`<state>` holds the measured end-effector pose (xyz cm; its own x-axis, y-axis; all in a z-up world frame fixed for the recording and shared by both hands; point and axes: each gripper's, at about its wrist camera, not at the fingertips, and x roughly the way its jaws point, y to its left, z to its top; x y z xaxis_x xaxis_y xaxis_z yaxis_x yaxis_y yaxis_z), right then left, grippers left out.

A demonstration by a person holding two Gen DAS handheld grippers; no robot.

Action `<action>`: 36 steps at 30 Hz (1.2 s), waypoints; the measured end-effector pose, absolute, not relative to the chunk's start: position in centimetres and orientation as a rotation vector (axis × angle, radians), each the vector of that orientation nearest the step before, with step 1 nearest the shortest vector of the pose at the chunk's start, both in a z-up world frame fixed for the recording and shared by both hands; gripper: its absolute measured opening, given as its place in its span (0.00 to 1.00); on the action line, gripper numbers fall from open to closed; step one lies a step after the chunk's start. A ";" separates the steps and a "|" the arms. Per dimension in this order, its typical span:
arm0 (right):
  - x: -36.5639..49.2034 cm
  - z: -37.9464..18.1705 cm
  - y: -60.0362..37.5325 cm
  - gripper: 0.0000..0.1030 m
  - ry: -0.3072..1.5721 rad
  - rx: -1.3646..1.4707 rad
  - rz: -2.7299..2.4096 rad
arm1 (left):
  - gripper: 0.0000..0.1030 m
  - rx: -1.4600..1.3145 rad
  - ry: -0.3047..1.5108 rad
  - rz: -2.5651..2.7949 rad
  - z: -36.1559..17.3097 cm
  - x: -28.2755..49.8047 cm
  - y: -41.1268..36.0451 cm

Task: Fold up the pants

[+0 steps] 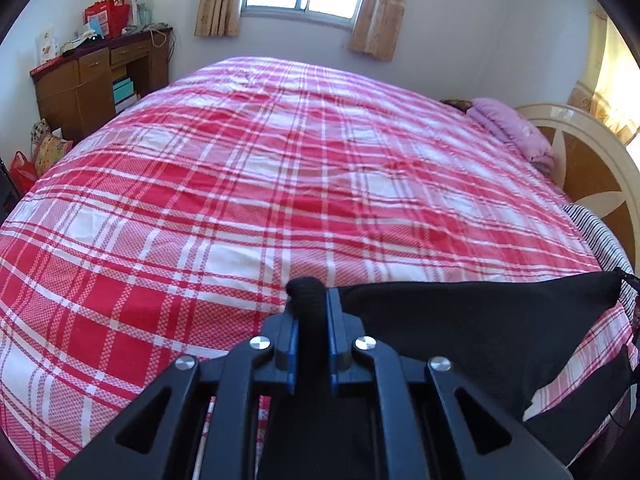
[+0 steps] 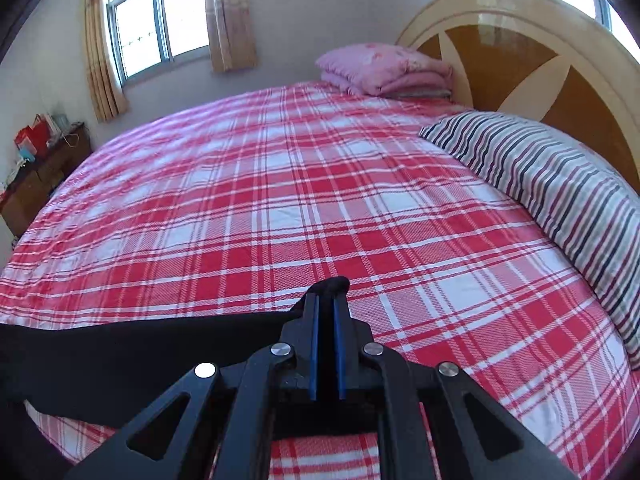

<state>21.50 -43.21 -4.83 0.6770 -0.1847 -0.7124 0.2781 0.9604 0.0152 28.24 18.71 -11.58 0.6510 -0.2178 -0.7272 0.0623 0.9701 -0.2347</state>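
Over the near edge of the bed [image 1: 240,184], both tongs hold the pants. Left tongs [image 1: 313,304] pressed together, pinching a bunched black hem or corner; cloth runs from them toward the bed's head end. Right tongs [image 2: 326,300] likewise pinching a black corner; pants [image 2: 120,344] trail toward the foot end. Pants [image 1: 480,320] hang taut between the 2 grips, partly clear of the sheet, lower part draping out of view. Judgement: 2 corner grips keep one edge straight so the cloth can be laid flat or carried over for a fold. Striped pillow [image 2: 552,184] by the headboard [image 2: 520,52], well apart.
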 end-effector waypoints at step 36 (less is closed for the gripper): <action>-0.3 -6.7 -44.6 0.02 0.641 0.332 -0.277 | 0.12 -0.227 0.576 -0.391 -12.1 14.7 22.4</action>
<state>-0.34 -44.56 -6.71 0.7684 -0.1491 -0.6223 0.3512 0.9112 0.2153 14.71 22.43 -12.09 0.7683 -0.4198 -0.4832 0.2947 0.9021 -0.3153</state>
